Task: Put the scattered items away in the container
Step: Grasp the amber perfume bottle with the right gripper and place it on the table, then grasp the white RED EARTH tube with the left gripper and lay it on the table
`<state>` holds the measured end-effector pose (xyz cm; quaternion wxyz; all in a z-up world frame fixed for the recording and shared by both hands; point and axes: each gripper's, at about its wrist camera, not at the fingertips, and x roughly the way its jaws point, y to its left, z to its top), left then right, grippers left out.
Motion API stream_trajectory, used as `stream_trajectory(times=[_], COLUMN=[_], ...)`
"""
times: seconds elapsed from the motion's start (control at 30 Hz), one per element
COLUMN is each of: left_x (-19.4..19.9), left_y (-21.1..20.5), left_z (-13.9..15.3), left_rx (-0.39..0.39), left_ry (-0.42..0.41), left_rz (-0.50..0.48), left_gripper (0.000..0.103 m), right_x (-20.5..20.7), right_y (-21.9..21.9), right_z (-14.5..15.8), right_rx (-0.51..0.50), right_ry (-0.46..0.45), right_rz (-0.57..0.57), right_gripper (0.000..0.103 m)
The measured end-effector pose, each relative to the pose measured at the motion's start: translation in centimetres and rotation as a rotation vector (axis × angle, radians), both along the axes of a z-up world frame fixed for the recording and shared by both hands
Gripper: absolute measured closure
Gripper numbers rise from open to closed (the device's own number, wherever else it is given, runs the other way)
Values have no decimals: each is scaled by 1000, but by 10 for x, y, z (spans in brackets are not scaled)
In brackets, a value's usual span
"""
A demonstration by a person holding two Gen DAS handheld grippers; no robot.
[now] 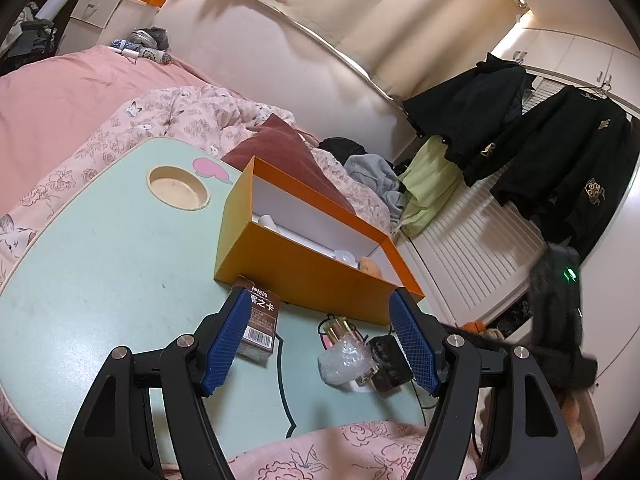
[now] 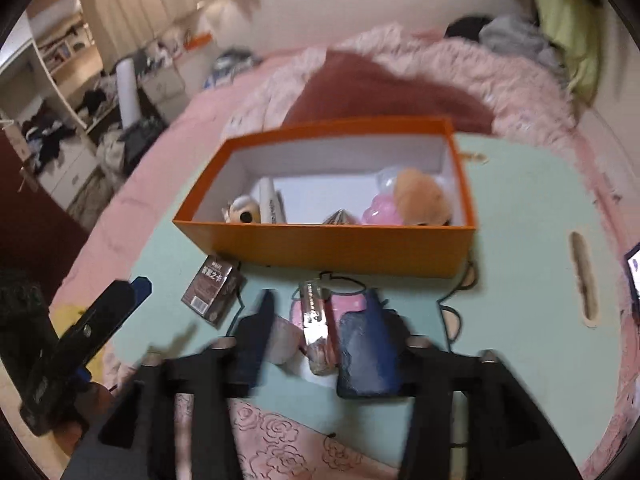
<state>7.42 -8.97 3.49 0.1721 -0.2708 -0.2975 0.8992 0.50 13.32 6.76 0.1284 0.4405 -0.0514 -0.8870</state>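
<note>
An orange box (image 1: 304, 264) stands on the pale green lap table (image 1: 100, 248); it also shows in the right wrist view (image 2: 340, 248), holding a small figurine, a white tube, a pink toy and a peach plush. A brown card box (image 1: 260, 328) lies before it, just inside my open left gripper's (image 1: 320, 340) left finger. A clear perfume bottle (image 1: 340, 330), a bubble-wrapped lump (image 1: 344, 360) and a dark block (image 1: 386, 362) lie near its right finger. My right gripper (image 2: 316, 336) is open, blurred, its fingers either side of the perfume bottle (image 2: 316, 320); the card box (image 2: 212, 288) lies left.
The table rests on a bed with a pink floral quilt (image 1: 168, 116) and a maroon pillow (image 1: 280, 148). The table has a round cup recess (image 1: 178, 190) and a handle slot (image 2: 584, 280). Dark clothes (image 1: 540, 140) hang at the right. The left gripper shows at the right view's left edge (image 2: 80, 340).
</note>
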Motion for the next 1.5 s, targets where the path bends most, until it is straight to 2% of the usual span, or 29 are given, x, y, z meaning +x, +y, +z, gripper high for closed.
stream_trajectory(times=[0.2, 0.27, 0.47, 0.67, 0.77, 0.9, 0.97, 1.03, 1.07, 1.1, 1.23, 1.33, 1.5], left_x=[-1, -2, -4, -20, -50, -105, -130, -150, -159, -168, -197, -203, -212], left_y=[4, 6, 10, 14, 13, 28, 40, 53, 58, 62, 69, 75, 90], left_z=[0, -1, 0, 33, 55, 68, 62, 52, 45, 39, 11, 3, -4], left_rx=[-16, -26, -61, -133, -132, -201, -242, -289, -313, -330, -355, -405, -539], left_ry=[-14, -24, -42, -40, -105, -240, -314, -381, -414, -445, -575, -613, -671], left_rz=[-2, -6, -12, -28, -55, -130, -130, -137, -133, -130, -128, -113, -122], left_gripper=[32, 32, 32, 32, 32, 32, 32, 38, 47, 50, 52, 52, 52], right_x=[39, 39, 33, 40, 46, 50, 49, 48, 47, 47, 49, 49, 49], right_y=[9, 14, 20, 13, 7, 1, 1, 3, 4, 4, 7, 9, 11], right_z=[-8, -12, -31, -31, -27, -26, -28, -31, -32, -31, -30, -30, -29], right_rx=[66, 95, 64, 77, 103, 130, 108, 93, 86, 80, 64, 57, 46], right_ry=[72, 54, -27, -3, 38, 60, 45, 27, 22, 20, 19, 17, 13], right_rz=[-81, -109, -121, -99, -82, -65, -43, -33, -30, -29, -35, -34, -35], right_gripper=[44, 41, 40, 37, 37, 36, 36, 36, 36, 36, 36, 36, 36])
